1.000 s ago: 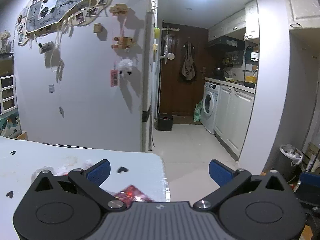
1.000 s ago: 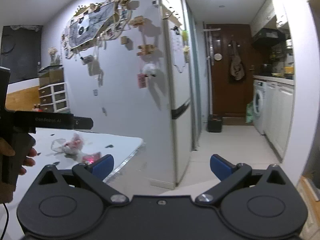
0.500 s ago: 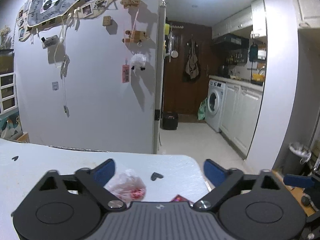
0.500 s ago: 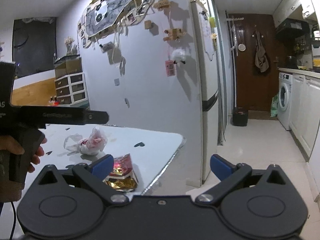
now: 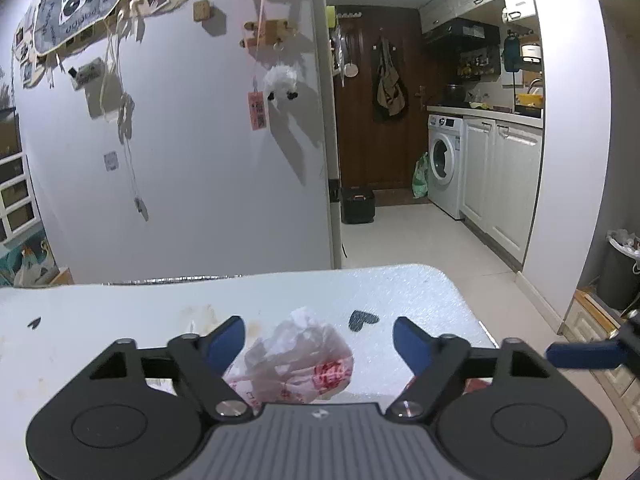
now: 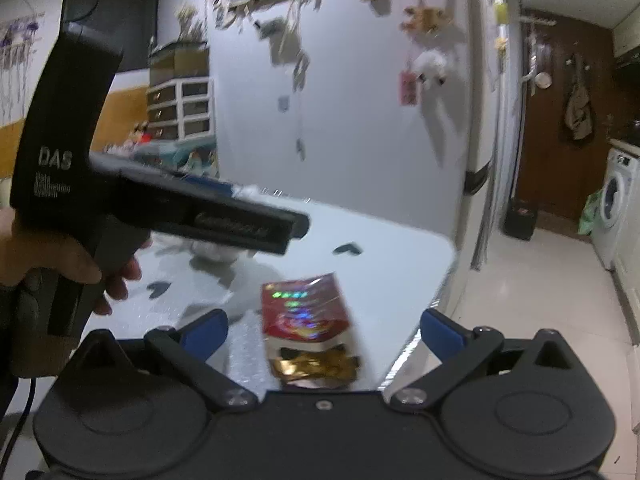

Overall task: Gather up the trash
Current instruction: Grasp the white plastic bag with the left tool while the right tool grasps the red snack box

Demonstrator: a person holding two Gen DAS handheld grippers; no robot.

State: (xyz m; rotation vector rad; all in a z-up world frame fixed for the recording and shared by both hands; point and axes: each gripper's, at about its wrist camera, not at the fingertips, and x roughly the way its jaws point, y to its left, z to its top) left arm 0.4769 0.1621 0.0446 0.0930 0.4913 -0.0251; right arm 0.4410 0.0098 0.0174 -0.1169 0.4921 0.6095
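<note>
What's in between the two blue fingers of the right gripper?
In the right wrist view, a red and gold snack wrapper lies on the white table between the right gripper's open fingers, untouched.

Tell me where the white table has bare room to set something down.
Bare table runs along the far edge, from the wall side to the rounded corner past the black heart mark. It's crowded near both grippers: crumpled plastic bag and red foil wrapper.

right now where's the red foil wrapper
In the right wrist view the red foil wrapper lies on the white table near its right edge, between the open right claw tips, untouched.
</note>
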